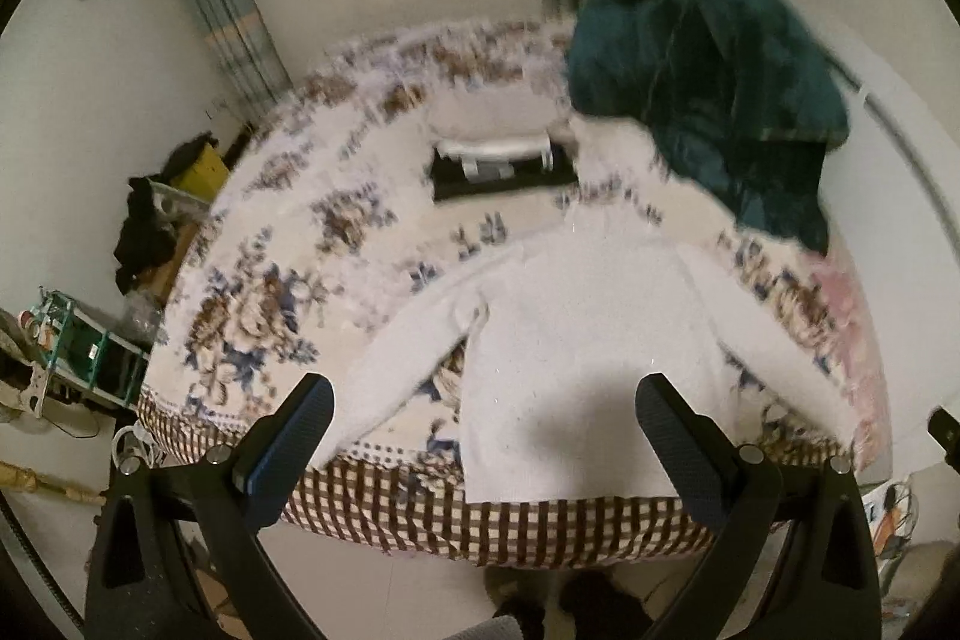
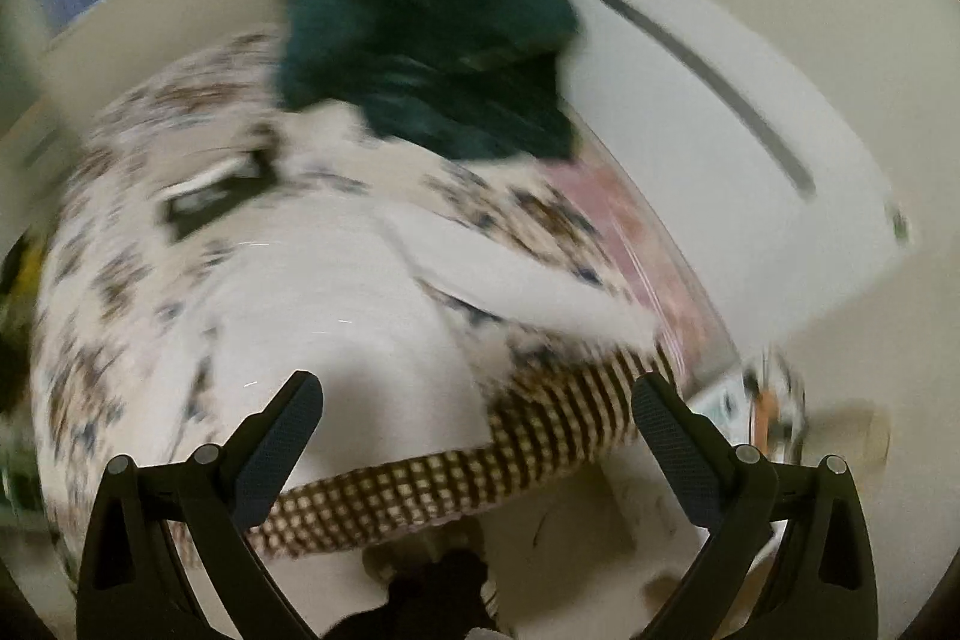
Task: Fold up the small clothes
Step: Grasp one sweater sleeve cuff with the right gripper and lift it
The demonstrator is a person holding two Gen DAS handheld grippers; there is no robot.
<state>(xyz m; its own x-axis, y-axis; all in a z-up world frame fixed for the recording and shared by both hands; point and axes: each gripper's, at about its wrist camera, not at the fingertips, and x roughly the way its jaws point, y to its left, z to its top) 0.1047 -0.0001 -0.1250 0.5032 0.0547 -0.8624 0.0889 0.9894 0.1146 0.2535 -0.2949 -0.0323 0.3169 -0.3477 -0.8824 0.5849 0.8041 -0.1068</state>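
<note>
On the floral bedspread (image 1: pixel 282 232), white sweater (image 1: pixel 570 340) lies flat, sleeves out; left gripper (image 1: pixel 485 400) and right gripper (image 2: pixel 477 397) above it, fingers spread, empty.

- My left gripper (image 1: pixel 486 400) had its fingers (image 1: pixel 312 415) spread wide, nothing between them, with free air above the white sweater (image 1: pixel 576 340) on the bed (image 1: pixel 288 244).
- A dark green garment heap (image 1: pixel 720 100) blocked the bed's far right side.
- A black-and-white object (image 1: pixel 504 166) sat beyond the sweater, mid-bed.
- The left side stayed open floral cover.
- My right gripper (image 2: pixel 477 400), fingers apart, hung clear above the bed's checked edge (image 2: pixel 420 490).
</note>
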